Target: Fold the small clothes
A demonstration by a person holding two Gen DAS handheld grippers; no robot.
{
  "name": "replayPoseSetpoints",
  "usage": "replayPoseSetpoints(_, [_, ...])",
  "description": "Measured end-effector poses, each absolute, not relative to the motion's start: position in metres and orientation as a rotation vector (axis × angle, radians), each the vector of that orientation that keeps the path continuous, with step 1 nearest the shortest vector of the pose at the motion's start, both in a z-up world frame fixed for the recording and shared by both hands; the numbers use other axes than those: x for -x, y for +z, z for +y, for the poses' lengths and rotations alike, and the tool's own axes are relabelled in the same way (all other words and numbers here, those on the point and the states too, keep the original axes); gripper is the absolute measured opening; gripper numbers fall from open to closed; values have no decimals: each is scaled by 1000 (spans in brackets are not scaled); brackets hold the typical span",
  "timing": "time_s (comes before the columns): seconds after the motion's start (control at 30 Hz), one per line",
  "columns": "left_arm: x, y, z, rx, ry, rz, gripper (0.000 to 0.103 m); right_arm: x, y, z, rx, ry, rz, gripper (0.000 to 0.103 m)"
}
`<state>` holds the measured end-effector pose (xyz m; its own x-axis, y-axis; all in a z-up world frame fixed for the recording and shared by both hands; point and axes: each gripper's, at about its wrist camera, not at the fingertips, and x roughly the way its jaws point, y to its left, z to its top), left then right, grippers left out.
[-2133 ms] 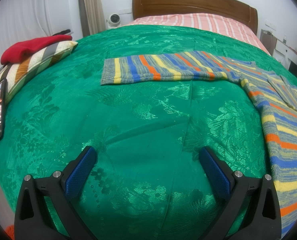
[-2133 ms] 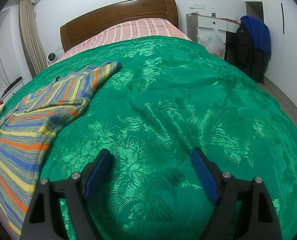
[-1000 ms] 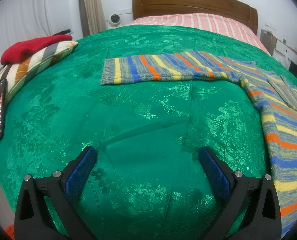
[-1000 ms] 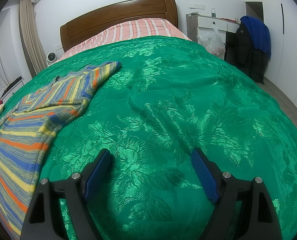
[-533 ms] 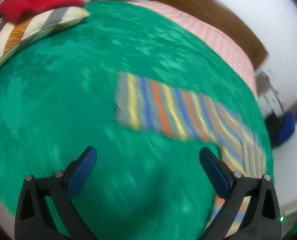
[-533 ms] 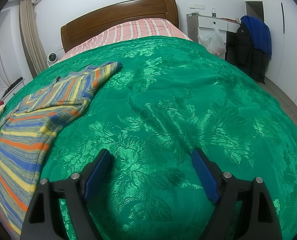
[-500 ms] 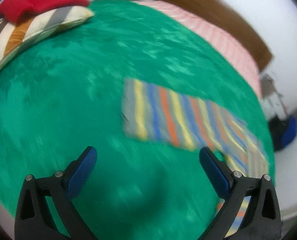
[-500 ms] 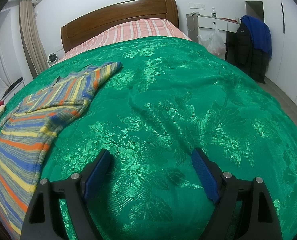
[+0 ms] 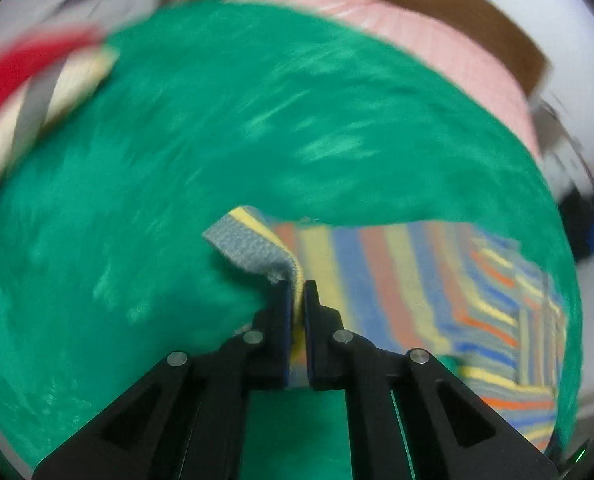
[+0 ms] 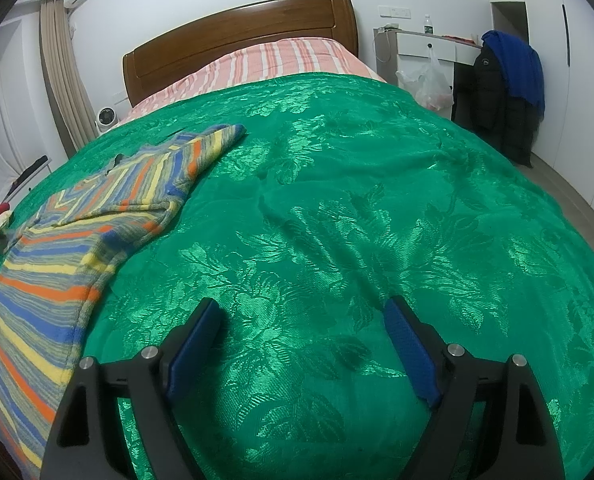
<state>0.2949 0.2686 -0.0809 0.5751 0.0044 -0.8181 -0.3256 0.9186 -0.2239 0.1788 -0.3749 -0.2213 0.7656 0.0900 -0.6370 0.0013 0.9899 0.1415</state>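
Observation:
A small striped knit sweater (image 9: pixel 397 264) in blue, yellow, orange and grey lies spread on the green bedspread (image 9: pixel 217 140). My left gripper (image 9: pixel 296 286) is shut on the grey cuff end of its sleeve (image 9: pixel 253 252), which curls up over the pads. In the right wrist view the sweater (image 10: pixel 77 248) lies at the left, one sleeve reaching toward the headboard. My right gripper (image 10: pixel 301 332) is open and empty over the bare bedspread (image 10: pixel 377 200), to the right of the sweater.
A striped pillow with a red garment (image 9: pixel 25 64) sits at the bed's left edge. The wooden headboard (image 10: pixel 237 40) and pink striped sheet (image 10: pixel 277 60) are at the far end. A desk, plastic bag and dark jackets (image 10: pixel 501 92) stand to the right of the bed.
My left gripper has swept forward to the sleeve end and shut on the cuff, lifting it. The right gripper has not moved.

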Motion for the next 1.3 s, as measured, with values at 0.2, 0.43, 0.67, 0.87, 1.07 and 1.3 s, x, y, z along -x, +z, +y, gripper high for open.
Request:
replayPoseSetpoints(0.2, [-313, 13, 116, 112, -116, 821, 4, -179, -222, -375, -141, 54, 696, 85])
replayPoseSetpoints(0.43, [-341, -19, -35, -66, -327, 895, 28, -179, -222, -375, -140, 54, 697, 85])
replayPoseSetpoints(0.67, [-340, -56, -1, 66, -258, 956, 75, -179, -222, -375, -140, 54, 697, 85])
replayPoseSetpoints(0.87, [-341, -104, 67, 113, -11, 1005, 81, -179, -221, -374, -142, 58, 697, 86])
replayPoseSetpoints(1.07, [-311, -140, 132, 295, 170, 1049, 90, -179, -222, -375, -141, 57, 697, 86])
replayPoseSetpoints(1.3, [-235, -114, 163, 253, 209, 952, 98, -179, -222, -375, -142, 57, 697, 86])
